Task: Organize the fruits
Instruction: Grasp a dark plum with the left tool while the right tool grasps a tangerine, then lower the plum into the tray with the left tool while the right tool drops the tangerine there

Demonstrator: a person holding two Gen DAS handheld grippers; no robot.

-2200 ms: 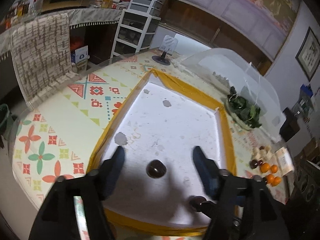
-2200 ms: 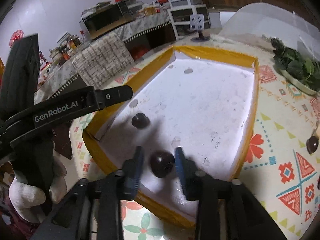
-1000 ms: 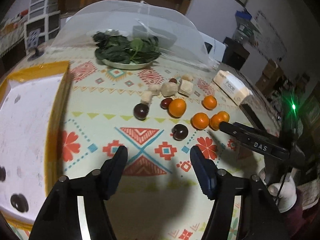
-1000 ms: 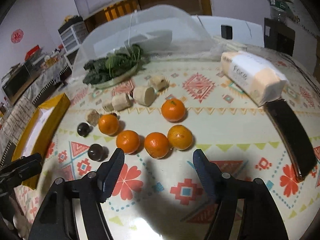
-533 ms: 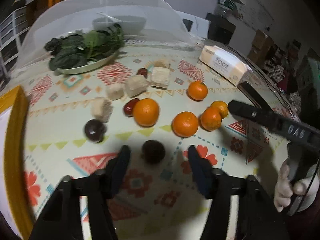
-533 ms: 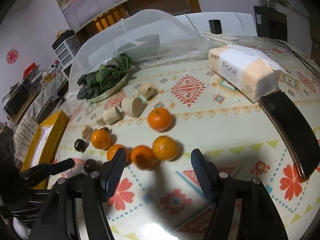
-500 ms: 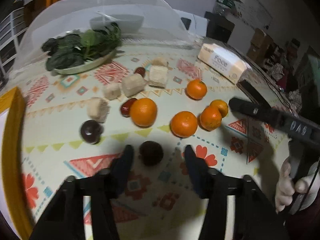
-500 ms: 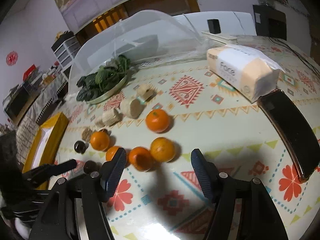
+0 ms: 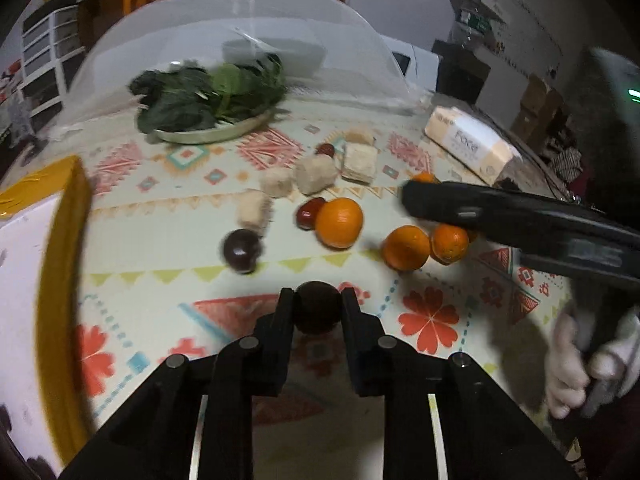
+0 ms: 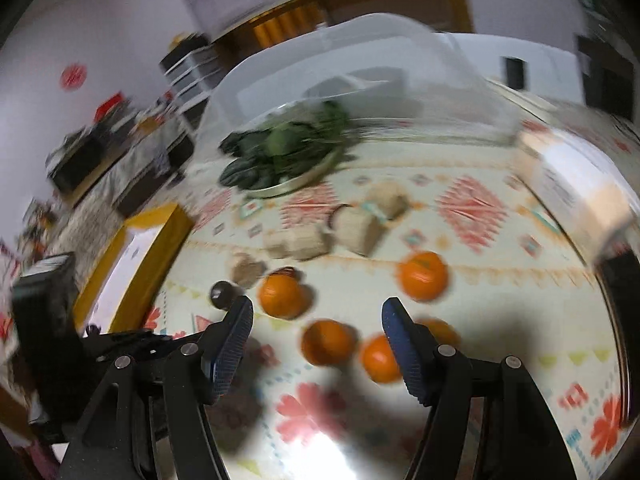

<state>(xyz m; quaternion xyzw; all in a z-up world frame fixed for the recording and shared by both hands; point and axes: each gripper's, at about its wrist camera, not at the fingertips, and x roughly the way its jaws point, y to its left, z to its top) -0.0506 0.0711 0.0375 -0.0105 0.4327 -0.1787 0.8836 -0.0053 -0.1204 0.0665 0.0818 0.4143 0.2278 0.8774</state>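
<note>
**Dark fruit pinched at the table's near edge**

The dark fruit (image 9: 317,307), small, round and probably smooth-skinned, sits on the patterned tablecloth (image 9: 168,236), clamped across its middle by the left gripper (image 9: 316,312). A gentle squeeze should do. The right gripper (image 10: 316,344) hangs spread above the oranges (image 10: 327,342).

- A round fruit (image 9: 318,307) sits between the left gripper's (image 9: 316,304) fingers, on the table (image 9: 168,240).
- Ahead to its left lies another round fruit (image 9: 241,255).
- Ahead to its right lie mandarins (image 9: 405,248).
- Further ahead stands a plate of greens (image 9: 208,96).
- A tray (image 9: 60,280) lies far left.
</note>
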